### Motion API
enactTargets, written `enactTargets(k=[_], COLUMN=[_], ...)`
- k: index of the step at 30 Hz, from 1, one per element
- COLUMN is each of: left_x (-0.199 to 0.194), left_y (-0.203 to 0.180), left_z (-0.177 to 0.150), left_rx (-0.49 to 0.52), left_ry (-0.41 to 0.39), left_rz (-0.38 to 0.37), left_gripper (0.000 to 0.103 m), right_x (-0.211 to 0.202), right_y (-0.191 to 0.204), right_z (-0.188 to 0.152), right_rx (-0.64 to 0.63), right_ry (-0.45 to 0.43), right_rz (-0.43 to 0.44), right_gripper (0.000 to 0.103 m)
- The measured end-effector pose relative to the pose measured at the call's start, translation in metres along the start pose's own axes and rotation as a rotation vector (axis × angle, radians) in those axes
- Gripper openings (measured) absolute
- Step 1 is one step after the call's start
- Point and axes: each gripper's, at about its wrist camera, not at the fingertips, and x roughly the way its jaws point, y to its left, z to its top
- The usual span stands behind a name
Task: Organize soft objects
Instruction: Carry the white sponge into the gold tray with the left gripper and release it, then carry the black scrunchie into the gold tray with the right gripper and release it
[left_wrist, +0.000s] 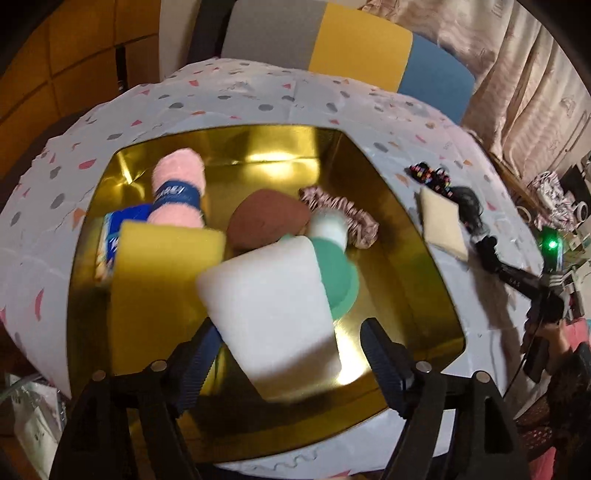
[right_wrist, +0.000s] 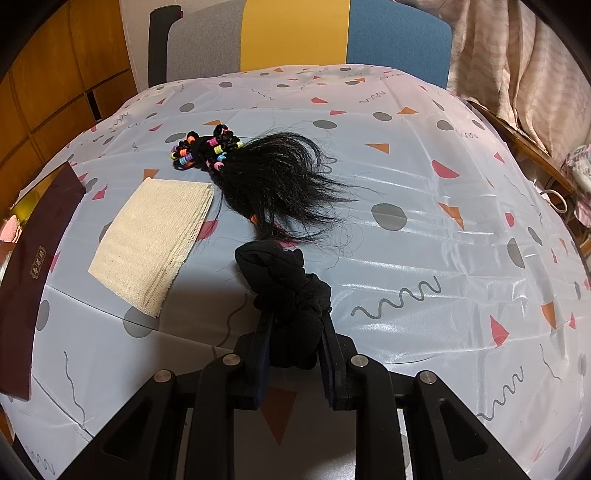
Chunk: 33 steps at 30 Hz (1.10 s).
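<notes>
In the left wrist view a gold box (left_wrist: 424, 266) holds a pink rolled towel (left_wrist: 179, 195), a yellow sponge (left_wrist: 159, 266), a brown pad (left_wrist: 266, 221), a pink scrunchie (left_wrist: 343, 214) and a green and white item (left_wrist: 338, 258). A blurred white sponge (left_wrist: 273, 314) hangs over the box between the spread fingers of my left gripper (left_wrist: 291, 354), which is open. My right gripper (right_wrist: 295, 325) is shut on a black scrunchie (right_wrist: 284, 284) low over the table. A black hair piece (right_wrist: 273, 181), beaded hair ties (right_wrist: 207, 151) and a cream cloth (right_wrist: 155, 240) lie ahead of it.
The table carries a white patterned cover (right_wrist: 424, 221). The dark box lid (right_wrist: 33, 266) lies at the left in the right wrist view. A grey, yellow and blue chair back (right_wrist: 295, 33) stands behind the table. A curtain (right_wrist: 517, 55) hangs at the right.
</notes>
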Motion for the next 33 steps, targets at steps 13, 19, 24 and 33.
enactTargets(k=[13, 19, 24, 33], left_x=[-0.036, -0.044, -0.05, -0.057], left_y=[0.006, 0.005, 0.003, -0.002], left_z=[-0.007, -0.009, -0.012, -0.018], left_rx=[-0.068, -0.072, -0.064, -0.04], left_ry=[-0.12, -0.141, -0.149, -0.163], left_rz=[0.046, 0.056, 0.073, 0.062], left_gripper=[0.079, 0.079, 0.079, 0.079], right_x=[0.0, -0.004, -0.011, -0.03], right_y=[-0.002, 0.0, -0.002, 0.009], right_z=[-0.001, -0.001, -0.006, -0.022], right_rx=[0.025, 0.048, 0.107, 0.139], right_ry=[0.003, 0.024, 0.034, 0.034], right_rz=[0.015, -0.01, -0.009, 0.014], right_gripper=[0.023, 0.02, 0.02, 0.019])
